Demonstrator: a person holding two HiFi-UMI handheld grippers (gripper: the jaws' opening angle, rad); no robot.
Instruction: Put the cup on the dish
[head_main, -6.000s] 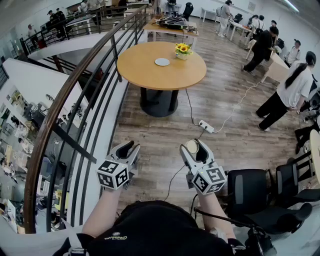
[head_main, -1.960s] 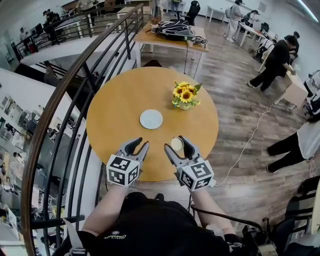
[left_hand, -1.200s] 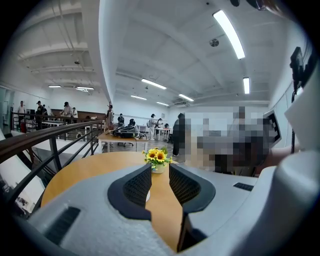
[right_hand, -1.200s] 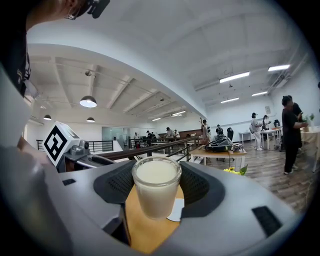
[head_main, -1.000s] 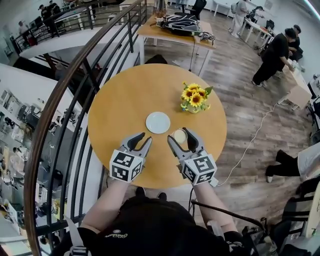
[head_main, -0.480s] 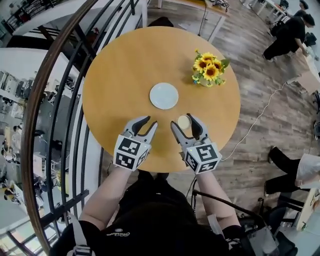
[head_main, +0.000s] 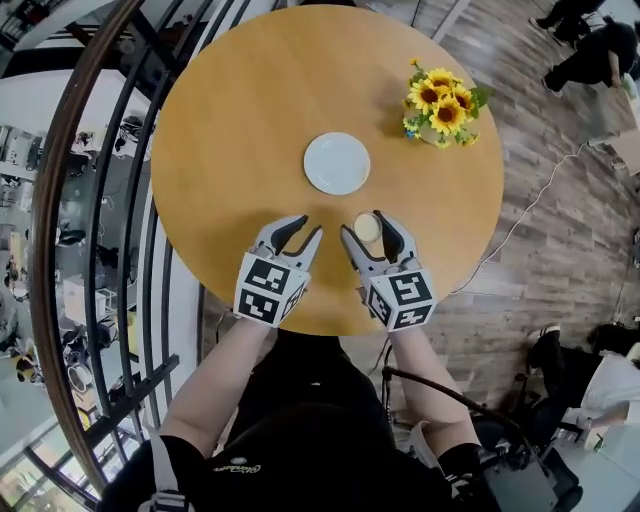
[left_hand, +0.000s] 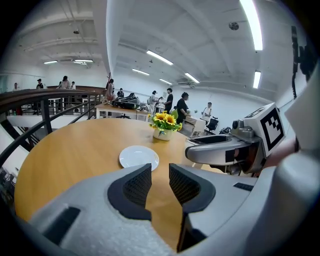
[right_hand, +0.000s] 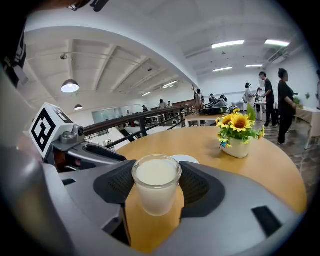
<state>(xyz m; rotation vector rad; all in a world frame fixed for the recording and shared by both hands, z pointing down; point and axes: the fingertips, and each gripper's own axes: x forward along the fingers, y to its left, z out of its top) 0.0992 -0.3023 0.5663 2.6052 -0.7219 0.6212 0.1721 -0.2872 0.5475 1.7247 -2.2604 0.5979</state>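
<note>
A small glass cup (head_main: 367, 228) of white liquid is held upright between the jaws of my right gripper (head_main: 369, 230), above the round wooden table (head_main: 230, 120). The white dish (head_main: 336, 163) lies bare near the table's middle, a short way beyond and left of the cup. In the right gripper view the cup (right_hand: 157, 187) fills the gap of the right gripper (right_hand: 157, 182), and the dish (right_hand: 190, 159) peeks out behind it. My left gripper (head_main: 298, 230) hovers beside it with a narrow gap and nothing between its jaws. The left gripper view shows that gripper (left_hand: 157, 172) and the dish (left_hand: 138, 157) ahead.
A white vase of sunflowers (head_main: 440, 100) stands at the table's far right, to the right of the dish. A dark curved railing (head_main: 90, 200) runs along the left, with a drop below. A cable (head_main: 540, 200) crosses the wooden floor on the right. People stand in the distance.
The view has come over the table. Both grippers now hang above its near part, closer to the dish. The cup stays held in the right gripper throughout.
</note>
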